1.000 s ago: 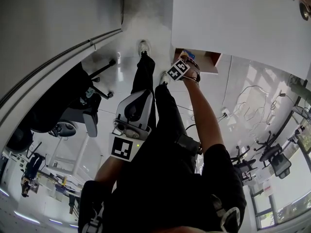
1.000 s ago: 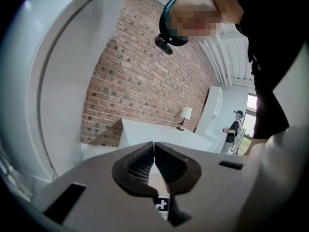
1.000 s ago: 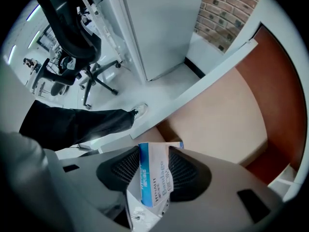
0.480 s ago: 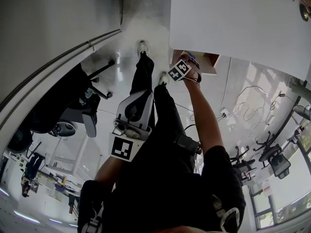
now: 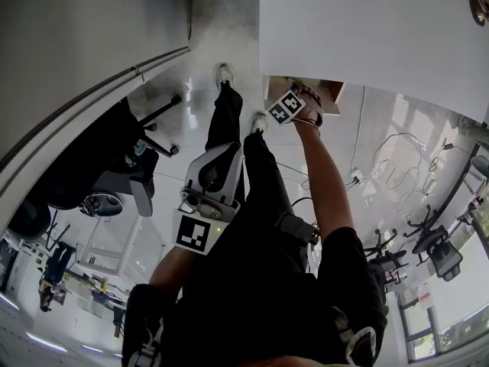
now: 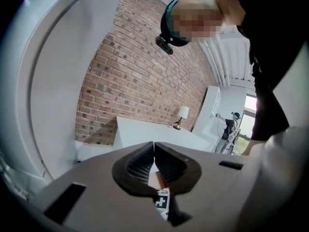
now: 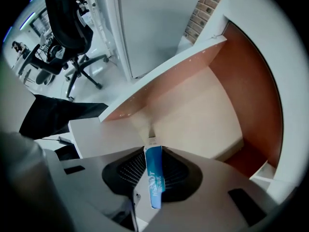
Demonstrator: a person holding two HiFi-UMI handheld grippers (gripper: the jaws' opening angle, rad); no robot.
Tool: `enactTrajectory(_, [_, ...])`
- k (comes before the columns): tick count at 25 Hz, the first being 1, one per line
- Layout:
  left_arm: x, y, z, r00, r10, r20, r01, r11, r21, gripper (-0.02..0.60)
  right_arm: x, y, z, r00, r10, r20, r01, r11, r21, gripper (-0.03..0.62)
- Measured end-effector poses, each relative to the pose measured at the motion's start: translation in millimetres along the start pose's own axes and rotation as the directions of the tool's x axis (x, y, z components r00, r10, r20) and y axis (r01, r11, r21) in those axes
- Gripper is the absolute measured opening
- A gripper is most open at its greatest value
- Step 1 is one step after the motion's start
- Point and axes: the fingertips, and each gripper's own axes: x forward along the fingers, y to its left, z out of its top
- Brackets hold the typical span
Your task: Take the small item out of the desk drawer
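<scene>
Jaws of the right gripper point(image 7: 152, 148) are closing on a thin blue-and-white flat packet point(image 7: 154, 178), pinched upright between the pads above the open reddish-brown desk drawer point(image 7: 203, 110), far right. The left gripper point(image 6: 154, 149) is near, jaws together, empty.

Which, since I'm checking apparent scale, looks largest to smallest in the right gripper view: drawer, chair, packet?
1. drawer
2. chair
3. packet, which looks smallest even though it is nearest the camera
</scene>
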Motion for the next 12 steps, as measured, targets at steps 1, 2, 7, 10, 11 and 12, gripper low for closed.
enactTrajectory(1, [0.1, -2.0, -1.0, 1.0, -0.002, -0.003, 0.002, 1.0, 0.003, 0.009, -1.4, -2.3, -1.7, 1.0, -0.008, 0.011, 0.008, 1.0, 0.004, 0.097])
enactTrajectory(2, [0.4, -4.2, -1.2, 1.0, -0.005, -0.006, 0.005, 1.0, 0.006, 0.009, -3.9, -5.3, -2.8, 1.0, -0.017, 0.025, 0.017, 1.0, 0.01, 0.095])
enactTrajectory(7, [-0.5, -19.0, 5.5, 1.0, -0.022, 0.01, 0.022, 0.999, 0.027, 0.009, -24.7, -16.1, -8.8, 0.995, -0.031, 0.098, 0.019, 0.993, 0.12, 0.092])
enactTrajectory(10, [-4.4, -36.1, 15.5, 0.999, -0.037, 0.034, 0.035, 0.998, 0.051, 0.009, -49.5, -24.0, -13.1, 0.988, -0.045, 0.146, 0.017, 0.982, 0.187, 0.091])
enactTrajectory(11, [-7.3, -43.3, 18.8, 0.998, -0.043, 0.039, 0.041, 0.997, 0.061, 0.009, -61.5, -25.5, -14.8, 0.985, -0.046, 0.166, 0.01, 0.978, 0.209, 0.091])
enactTrajectory(12, [-11.2, -51.5, 22.5, 0.998, -0.049, 0.046, 0.045, 0.997, 0.07, 0.009, -74.2, -26.4, -18.0, 0.981, -0.049, 0.186, 0.005, 0.973, 0.23, 0.091])
